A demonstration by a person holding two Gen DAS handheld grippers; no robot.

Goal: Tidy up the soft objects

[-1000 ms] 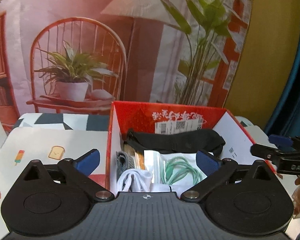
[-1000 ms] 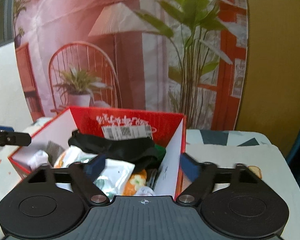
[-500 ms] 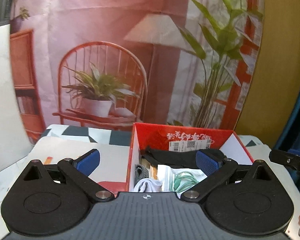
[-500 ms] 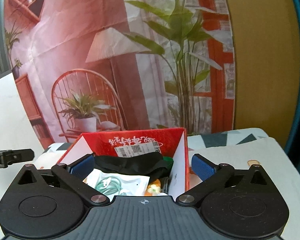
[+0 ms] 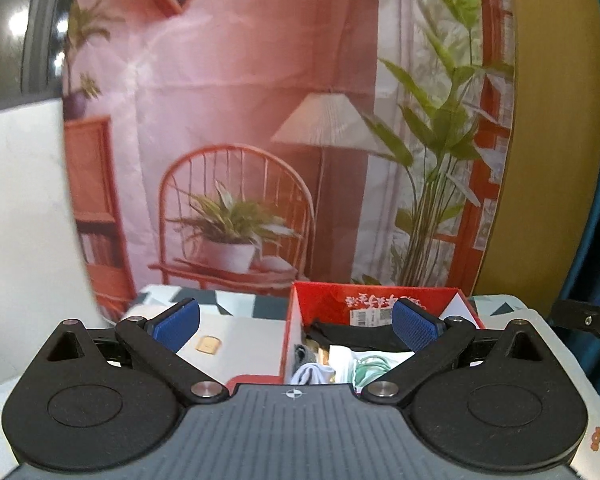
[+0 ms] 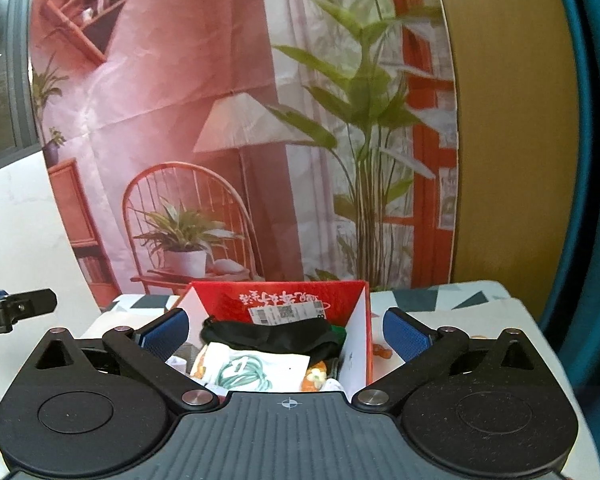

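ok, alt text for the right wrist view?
An open red box packed with soft items, a black pouch on top, sits on the table ahead of the open, empty right gripper. A printed room backdrop hangs behind.

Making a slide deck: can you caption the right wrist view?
Right gripper, jaws open and empty, above a red box packed with a black pouch and bagged green cord.

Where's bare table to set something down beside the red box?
Free: the white tabletop left of the red box, bare but for a toast print, and the strip right of the box. Crowded: inside the box, black cloth lies over bagged items.
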